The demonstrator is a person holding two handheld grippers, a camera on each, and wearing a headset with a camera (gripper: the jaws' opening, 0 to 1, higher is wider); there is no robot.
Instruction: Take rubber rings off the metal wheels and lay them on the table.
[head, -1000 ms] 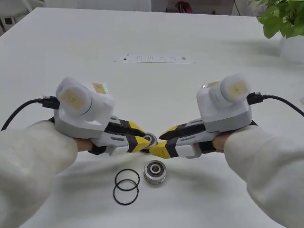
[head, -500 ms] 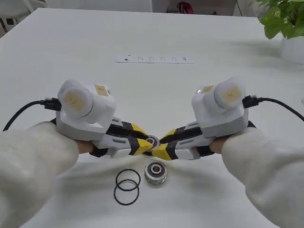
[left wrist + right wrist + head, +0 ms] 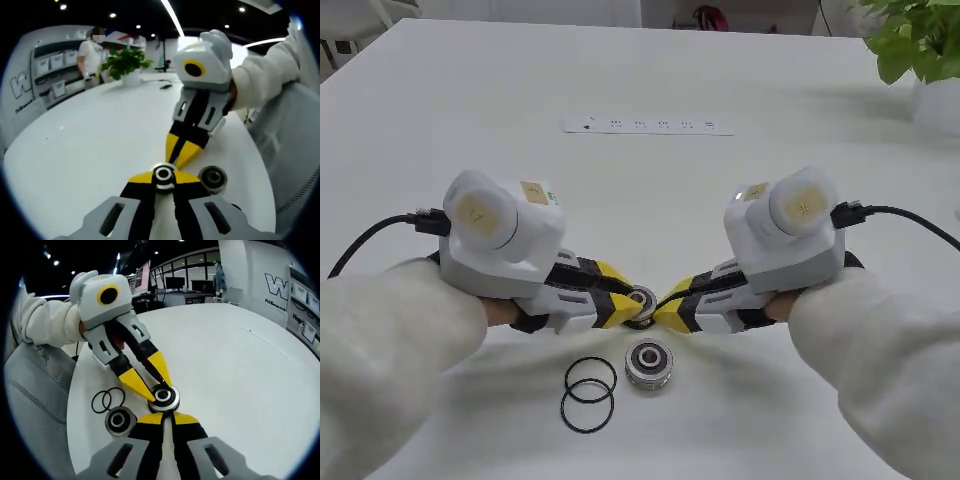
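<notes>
My left gripper (image 3: 632,300) is shut on a small metal wheel (image 3: 641,297), held just above the white table (image 3: 620,190). In the right gripper view a black rubber ring (image 3: 176,401) sits round the rim of this wheel (image 3: 165,395). My right gripper (image 3: 667,298) comes in from the right, jaws shut, with its yellow tips against the wheel's edge. Beneath the grippers a second metal wheel (image 3: 648,362) lies flat on the table. Two loose black rubber rings (image 3: 588,393) lie overlapping to its left.
A white power strip (image 3: 646,125) lies further back on the table. At the far right corner stands a potted plant (image 3: 918,40). A black cable (image 3: 365,238) trails from each gripper. A person (image 3: 92,52) stands by shelves beyond the table.
My right gripper has moved left and slightly up until its tips meet the wheel in the left gripper. The left gripper, the table wheel and the loose rings stayed put.
</notes>
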